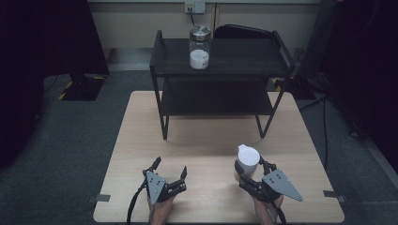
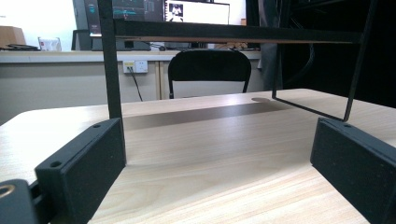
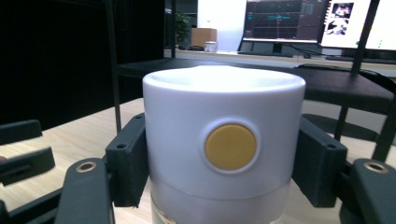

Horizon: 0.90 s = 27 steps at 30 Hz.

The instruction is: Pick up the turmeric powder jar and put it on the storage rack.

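On the table [image 1: 141, 140], in front of the black rack [image 1: 218, 70], the right gripper [image 1: 248, 174] clamps a white-lidded canister [image 1: 247, 160]. Left of it, the left gripper [image 1: 170, 169] rests with jaws apart, holding nothing. A glass jar [image 1: 199, 47] stands on the rack's top shelf.

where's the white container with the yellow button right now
The white container is clamped in the right gripper, at the near right of the table in the high view, in front of the black shelf rack.
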{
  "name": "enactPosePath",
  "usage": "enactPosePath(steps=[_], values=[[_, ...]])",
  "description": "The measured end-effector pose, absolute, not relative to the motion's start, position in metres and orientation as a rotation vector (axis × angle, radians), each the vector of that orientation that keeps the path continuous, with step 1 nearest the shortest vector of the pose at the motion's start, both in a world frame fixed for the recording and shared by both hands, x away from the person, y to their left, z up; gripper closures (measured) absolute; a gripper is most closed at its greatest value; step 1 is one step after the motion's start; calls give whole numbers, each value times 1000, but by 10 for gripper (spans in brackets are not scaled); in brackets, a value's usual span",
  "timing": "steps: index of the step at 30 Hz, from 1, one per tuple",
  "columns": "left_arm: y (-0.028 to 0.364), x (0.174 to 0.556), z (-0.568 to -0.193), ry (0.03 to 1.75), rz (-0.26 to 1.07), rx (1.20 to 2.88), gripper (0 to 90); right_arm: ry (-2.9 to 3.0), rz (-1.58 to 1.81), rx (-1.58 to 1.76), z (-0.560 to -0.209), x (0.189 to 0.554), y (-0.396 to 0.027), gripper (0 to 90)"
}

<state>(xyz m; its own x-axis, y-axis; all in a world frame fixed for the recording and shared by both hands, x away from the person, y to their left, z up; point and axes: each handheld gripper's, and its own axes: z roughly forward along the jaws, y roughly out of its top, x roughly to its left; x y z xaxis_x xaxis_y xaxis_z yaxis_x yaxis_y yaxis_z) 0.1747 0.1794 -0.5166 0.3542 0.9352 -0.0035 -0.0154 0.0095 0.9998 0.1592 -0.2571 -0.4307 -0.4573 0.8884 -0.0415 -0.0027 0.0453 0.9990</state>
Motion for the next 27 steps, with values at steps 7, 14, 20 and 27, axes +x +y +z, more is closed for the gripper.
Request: enactPosePath(steps=[7, 14, 20, 27], values=[[179, 175, -517, 930, 943, 1342, 27, 1604, 1546, 880, -409, 170, -262, 303], [179, 175, -517, 930, 943, 1342, 27, 1601, 1584, 853, -386, 180, -265, 304], [180, 175, -517, 929, 941, 1342, 27, 1628, 1586, 785, -359, 195, -272, 304], [180, 175, -517, 929, 940, 1342, 27, 1627, 1626, 750, -325, 214, -282, 304]])
